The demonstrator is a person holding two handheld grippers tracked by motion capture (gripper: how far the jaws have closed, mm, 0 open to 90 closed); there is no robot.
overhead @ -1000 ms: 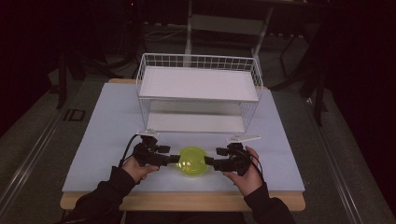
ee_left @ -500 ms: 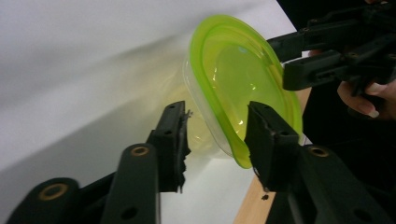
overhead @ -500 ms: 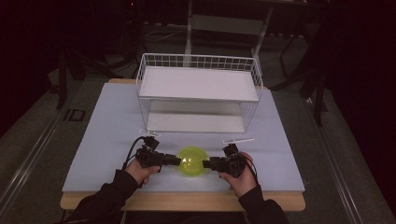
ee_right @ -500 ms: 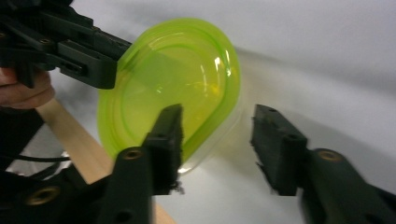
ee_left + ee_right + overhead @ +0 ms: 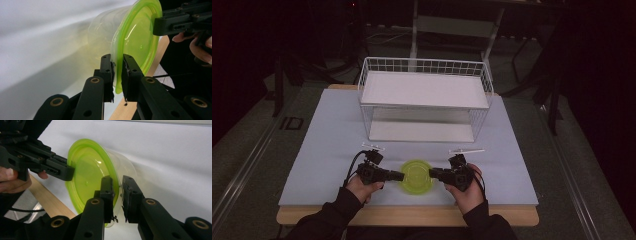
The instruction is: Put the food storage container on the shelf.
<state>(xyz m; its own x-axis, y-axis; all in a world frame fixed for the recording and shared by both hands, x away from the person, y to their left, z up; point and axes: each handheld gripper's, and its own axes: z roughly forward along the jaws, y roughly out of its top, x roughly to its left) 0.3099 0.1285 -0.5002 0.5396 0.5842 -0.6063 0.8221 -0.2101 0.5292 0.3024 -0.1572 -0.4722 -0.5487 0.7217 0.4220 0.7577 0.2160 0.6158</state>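
Container (image 5: 416, 176) lowered toward the table's (image 5: 327, 145) near edge

A container (image 5: 416, 176) sat on the table (image 5: 327, 145) near its front edge, between my left gripper (image 5: 401, 176) on its left and my right gripper (image 5: 432, 173) on its right, each at its rim. Behind it, toward the table's far side, stood a wire basket (image 5: 424, 100).

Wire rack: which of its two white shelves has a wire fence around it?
The upper shelf; low wire mesh rises around its edges. The lower shelf sits beneath it.
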